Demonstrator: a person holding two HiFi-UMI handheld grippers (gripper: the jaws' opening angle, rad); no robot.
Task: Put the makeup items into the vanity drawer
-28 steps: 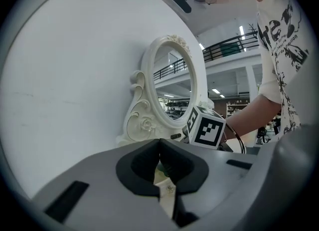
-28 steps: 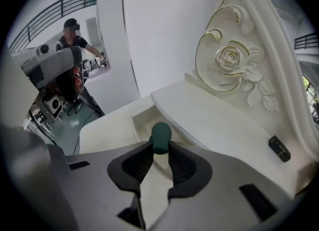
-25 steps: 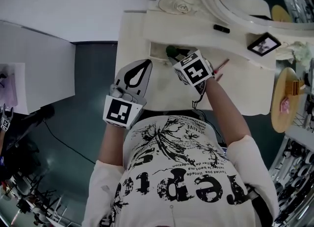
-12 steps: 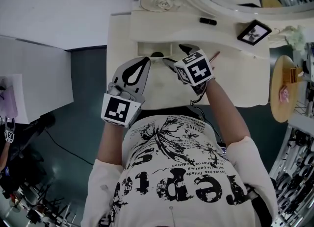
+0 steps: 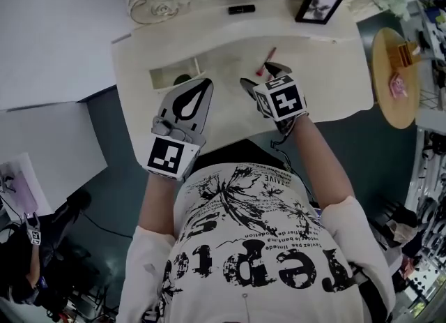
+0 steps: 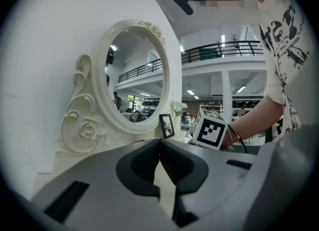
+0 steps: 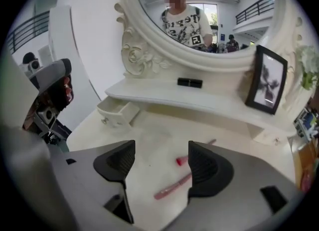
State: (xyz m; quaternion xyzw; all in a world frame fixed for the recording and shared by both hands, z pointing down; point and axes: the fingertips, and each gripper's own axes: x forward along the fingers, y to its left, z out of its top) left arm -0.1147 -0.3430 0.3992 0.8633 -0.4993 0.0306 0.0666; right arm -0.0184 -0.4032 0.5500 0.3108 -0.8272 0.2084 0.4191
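The cream vanity (image 5: pixel 327 70) has a small drawer (image 5: pixel 167 76) standing open at its left, with a dark item (image 5: pixel 182 79) inside. Two makeup items lie on the tabletop: a pink stick (image 7: pixel 172 186) and a red-tipped one (image 7: pixel 182 161), also seen as the red-tipped item (image 5: pixel 265 63) from above. My right gripper (image 5: pixel 260 76) (image 7: pixel 158 162) hovers over them, pointing down. Its jaws have just been opening and hold nothing. My left gripper (image 5: pixel 203 84) (image 6: pixel 159 142) is shut and empty, just right of the drawer.
A black lipstick (image 5: pixel 240 9) (image 7: pixel 190 82) lies on the raised shelf under the oval mirror (image 7: pixel 199 20). A framed picture (image 5: pixel 319 4) (image 7: pixel 269 80) leans at the shelf's right. A round wooden side table (image 5: pixel 390 84) stands right of the vanity.
My right gripper has left the drawer and moved right over the tabletop, its jaws now apart. The dark item stays in the drawer. My left gripper has also shifted right of the drawer.
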